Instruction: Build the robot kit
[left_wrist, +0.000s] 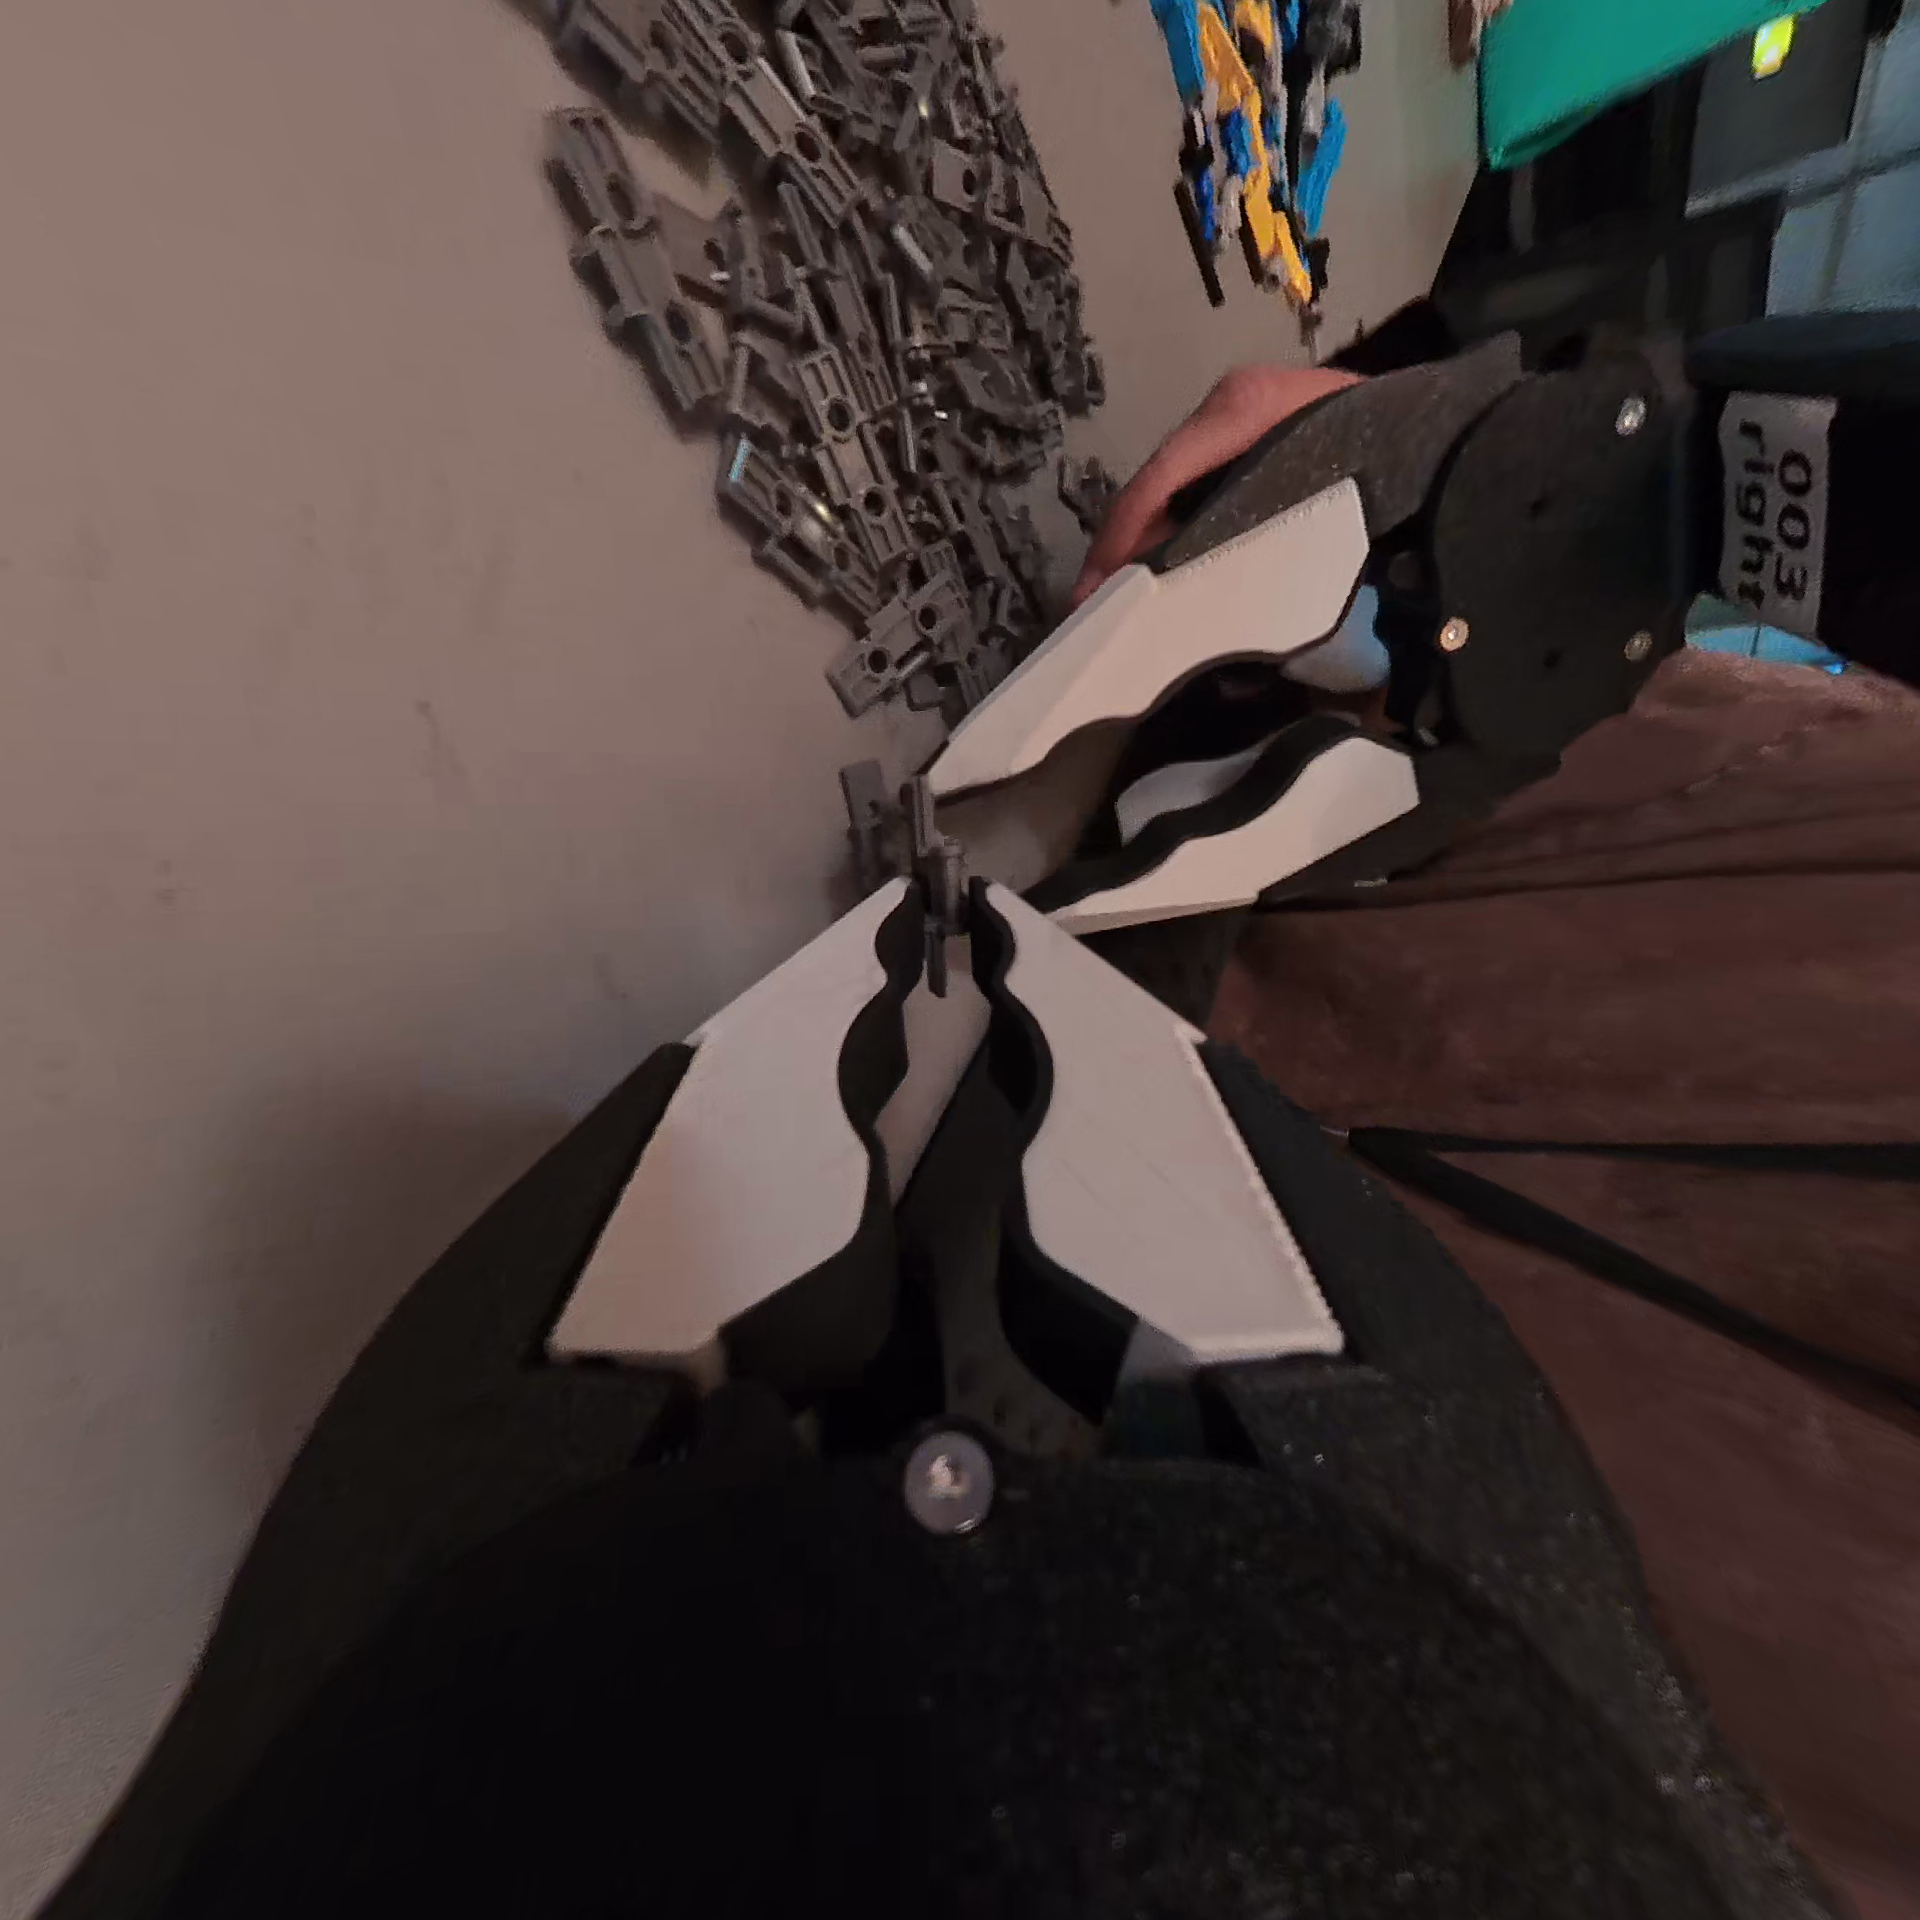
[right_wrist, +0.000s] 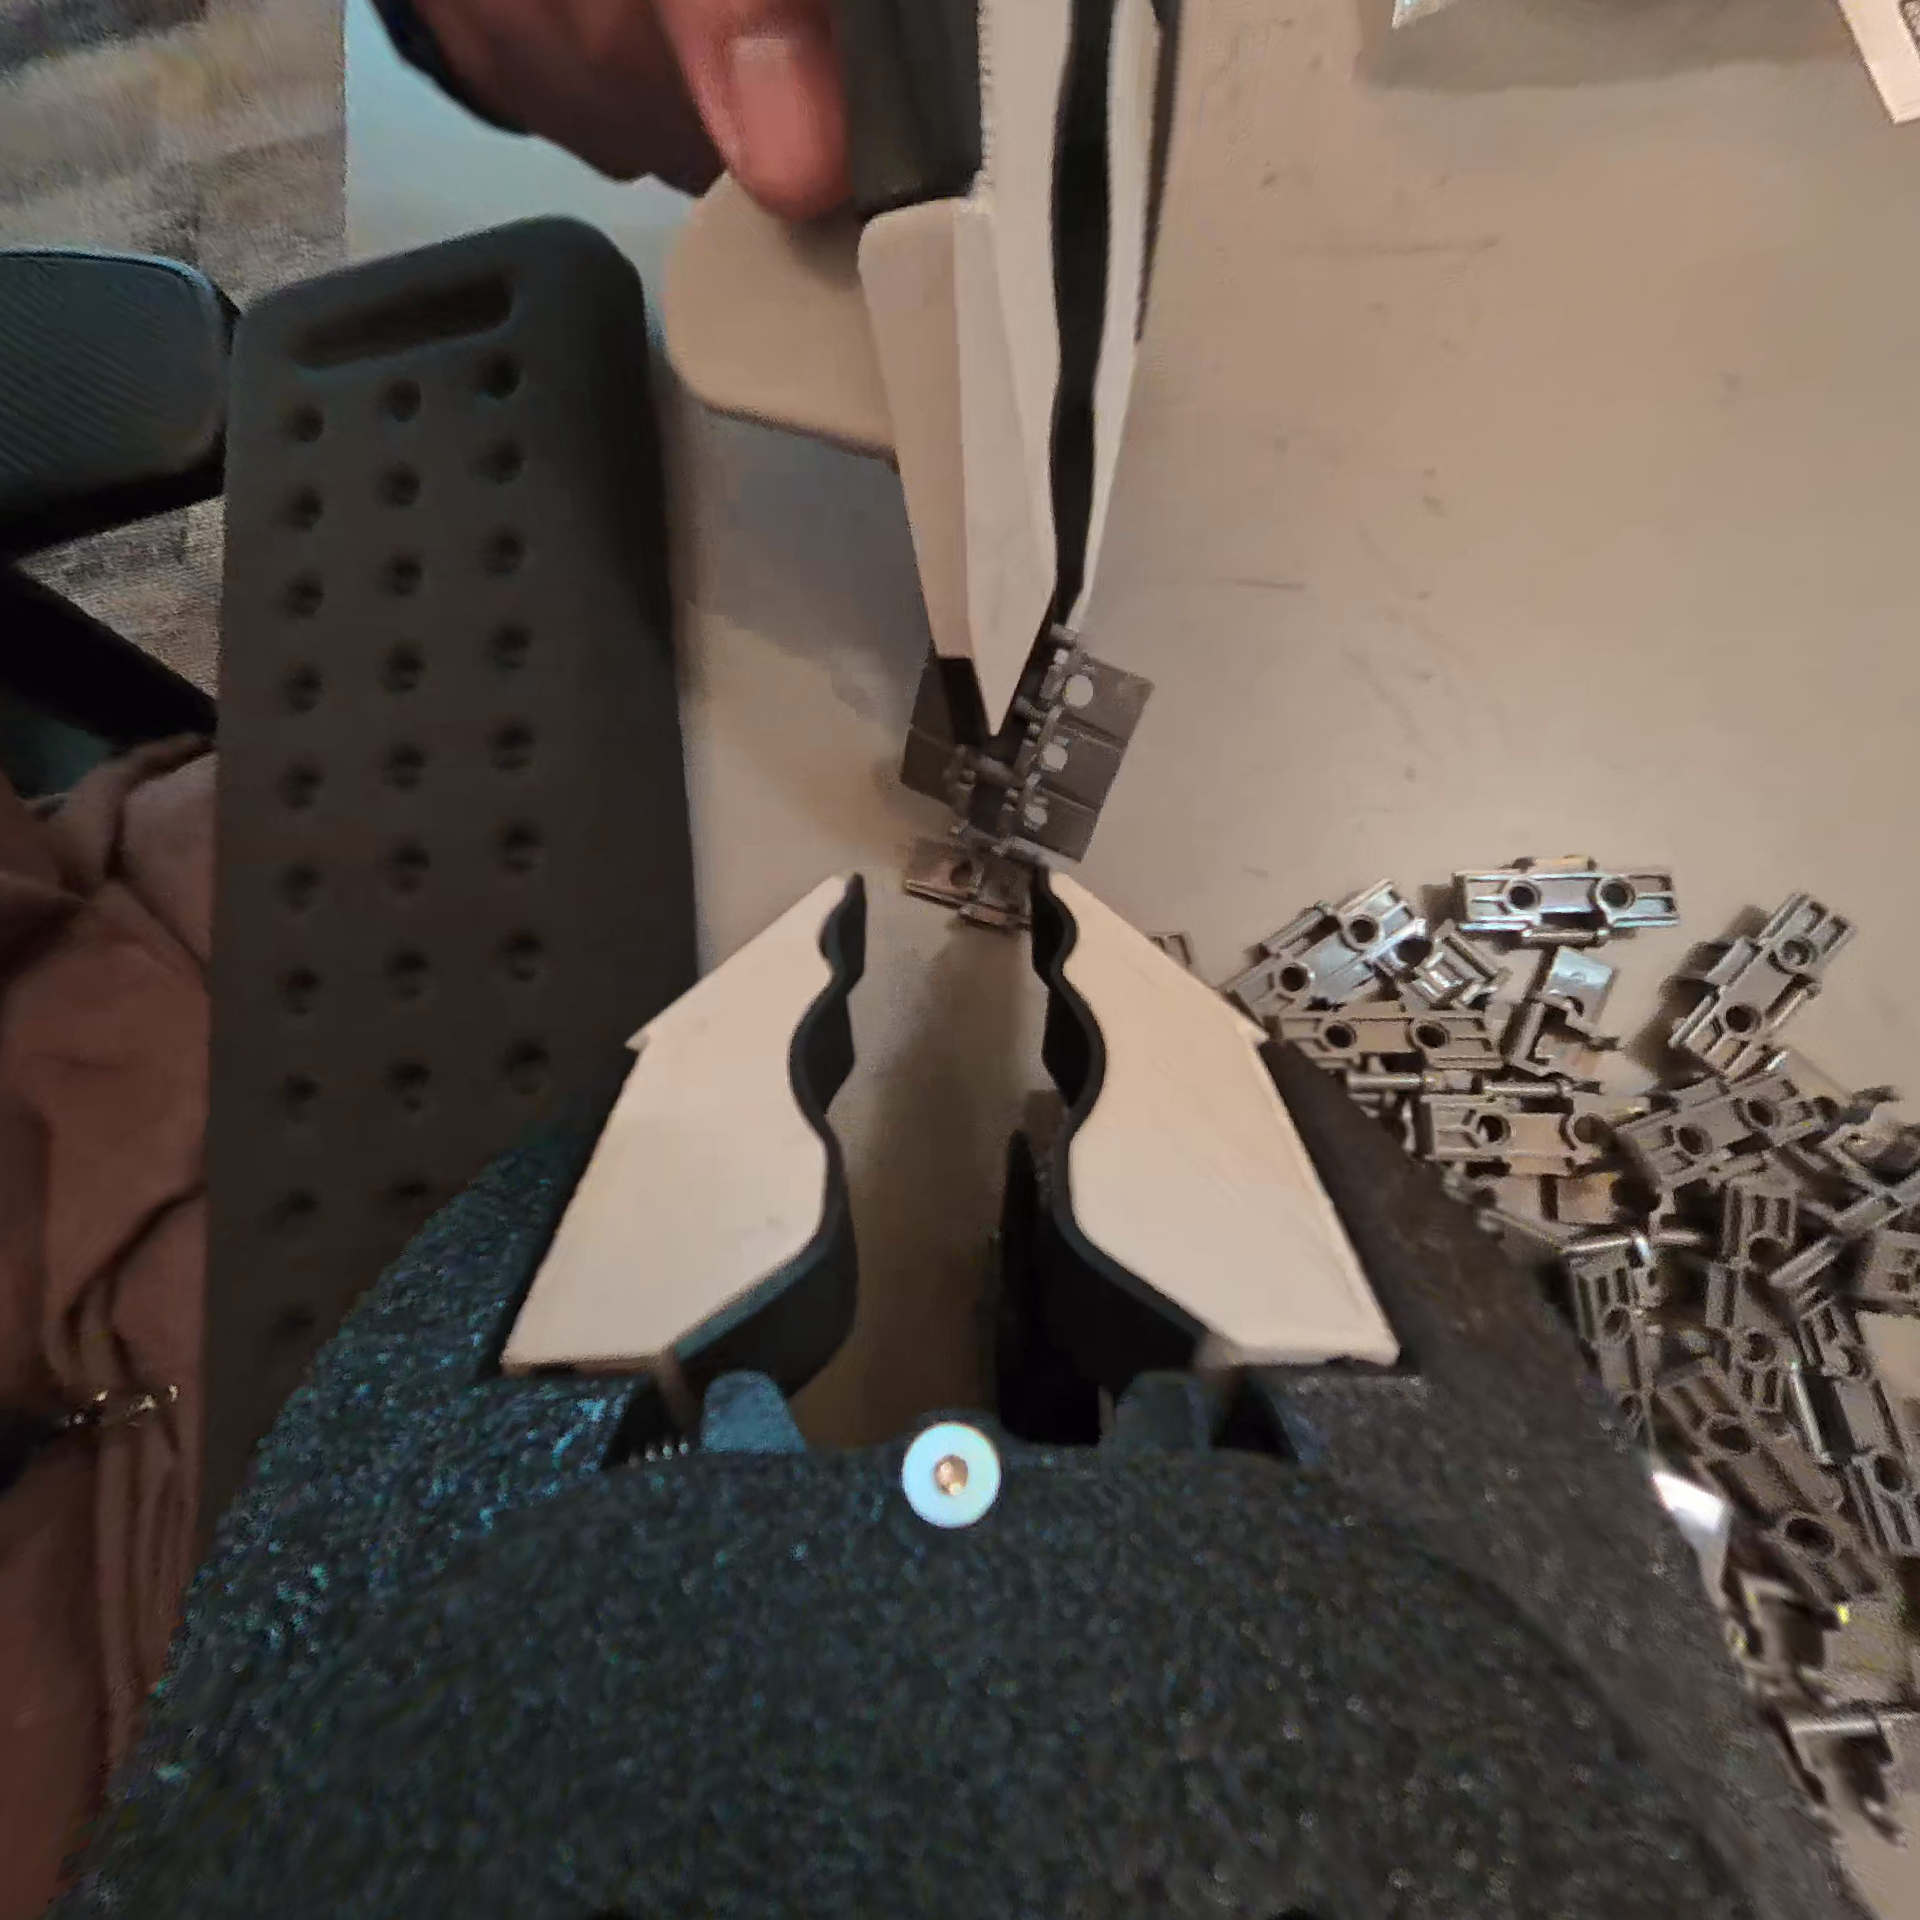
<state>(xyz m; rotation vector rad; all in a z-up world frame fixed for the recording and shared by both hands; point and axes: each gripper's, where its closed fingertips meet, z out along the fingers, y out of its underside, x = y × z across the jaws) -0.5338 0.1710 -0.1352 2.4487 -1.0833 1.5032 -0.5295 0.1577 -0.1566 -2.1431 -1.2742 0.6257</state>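
Left jaws on link chain (right_wrist: 1023, 769); right apart

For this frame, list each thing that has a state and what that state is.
left hand-held gripper: shut on grey link chain
right hand-held gripper: open, at chain's lower end
grey link chain: joined, pinched at its upper end
grey link pile: loose, heaped on table

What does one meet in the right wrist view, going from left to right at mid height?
brown cloth → dark perforated panel → short chain of grey links held by the left tool → bare table, with the pile of grey links lower right.
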